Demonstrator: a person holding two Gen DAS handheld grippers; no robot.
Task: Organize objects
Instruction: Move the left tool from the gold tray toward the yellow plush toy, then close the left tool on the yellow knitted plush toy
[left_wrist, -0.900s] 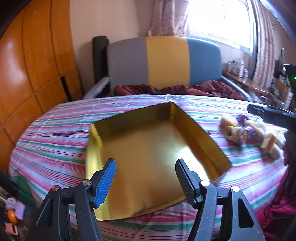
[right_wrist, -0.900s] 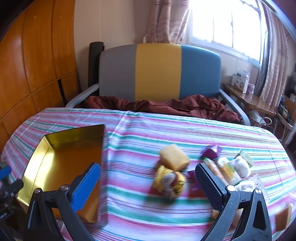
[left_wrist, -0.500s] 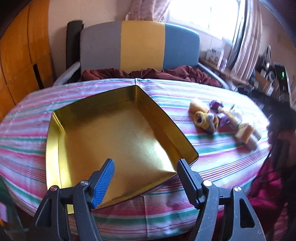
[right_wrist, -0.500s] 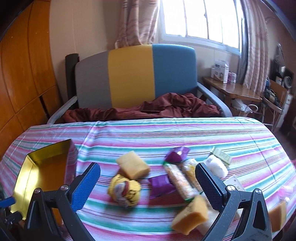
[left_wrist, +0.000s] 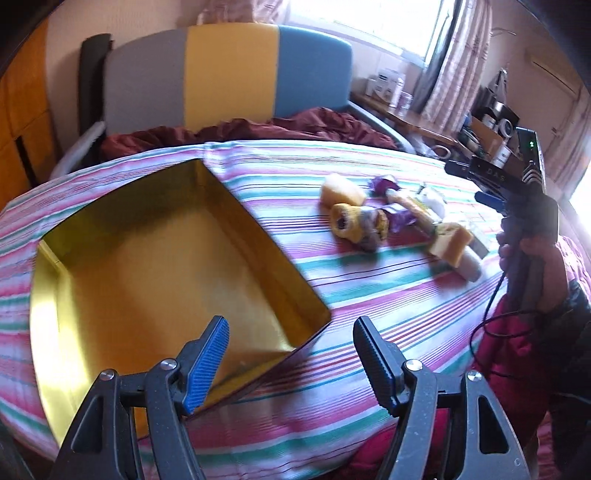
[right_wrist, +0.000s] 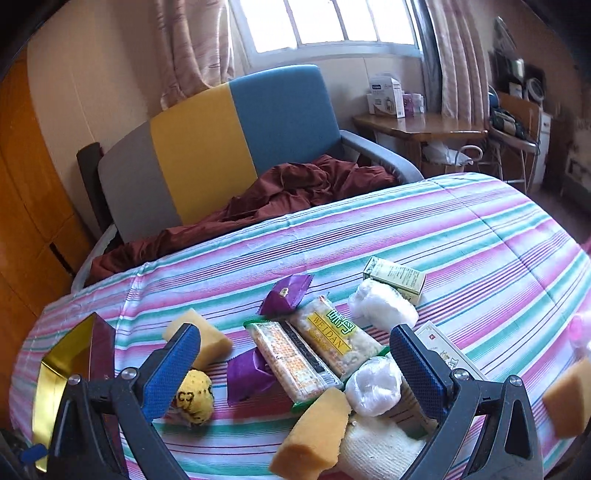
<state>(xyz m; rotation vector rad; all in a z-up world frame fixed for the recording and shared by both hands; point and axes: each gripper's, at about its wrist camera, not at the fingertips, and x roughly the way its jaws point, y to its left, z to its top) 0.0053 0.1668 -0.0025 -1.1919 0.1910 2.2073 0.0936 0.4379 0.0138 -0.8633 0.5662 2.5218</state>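
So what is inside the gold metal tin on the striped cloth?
Nothing shows inside the gold metal tin: only its bare shiny floor and walls. Its near corner is hidden behind the blue-padded finger of the left gripper, so that part cannot be checked.

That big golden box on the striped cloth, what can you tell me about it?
The gold tin box is a shallow, rectangular tray with low upright walls and a shiny, mirror-like golden inside that looks like metal; the right wrist view shows a dark reddish outer wall. It is open, with no lid on it and nothing inside. It lies flat on the striped tablecloth, to the left of the pile of snacks and sponges. Nothing grips it; the left hand-held gripper hovers open near its corner.
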